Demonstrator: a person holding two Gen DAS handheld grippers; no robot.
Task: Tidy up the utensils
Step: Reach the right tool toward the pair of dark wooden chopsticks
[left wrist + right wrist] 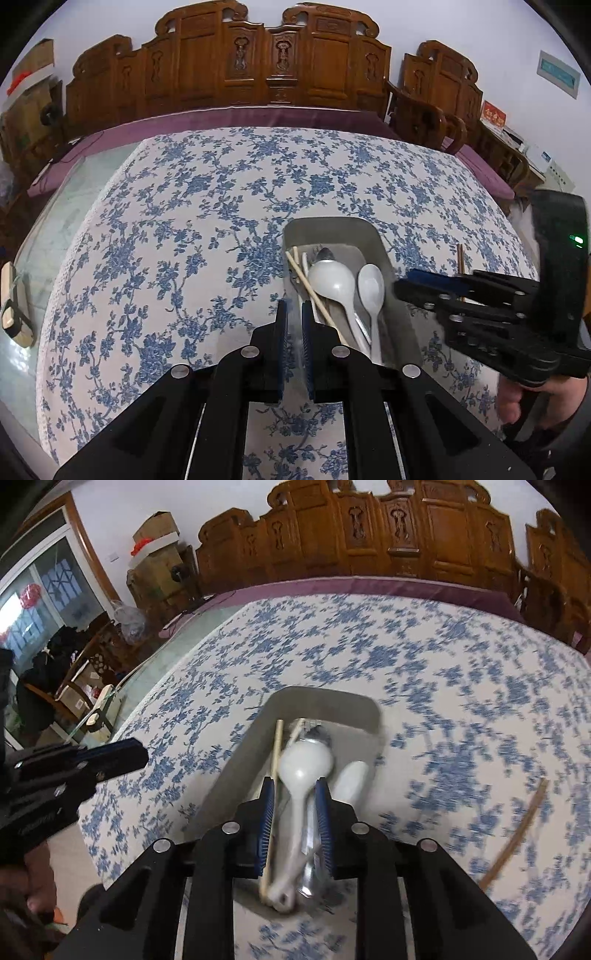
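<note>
L gripper point(293, 314) hangs over the flowered tablecloth point(177, 229), jaws nearly together w/ only a thin gap, nothing between the pads. Its tips sit just off the near-left corner of the grey tray point(373, 236), which lies ahead and to the right of it. In the tray: big white spoon point(332, 282), a smaller white spoon point(371, 286) to its right, a pale chopstick point(314, 291) running diagonally along the left side, and a metal spoon point(325, 254) whose bowl peeks out beyond the big one.

R gripper point(295, 794) is over the near end of the tray point(236, 760), jaws partway open, blue pads either side of the big white spoon point(304, 762) handle. View is motion-blurred, so can't tell if the pads touch the handle; they look clear of it. Pale chopstick point(275, 753) runs just inside the left pad. Smaller white spoon point(351, 779) lies just right of the right pad.

One brown chopstick point(517, 830) lies on the cloth outside the tray, well to the right of the R gripper; in the left cam only its far tip point(460, 258) shows past the R gripper's body point(430, 282).

Carved wooden bench point(258, 62) stands behind the table, far ahead of both grippers.
</note>
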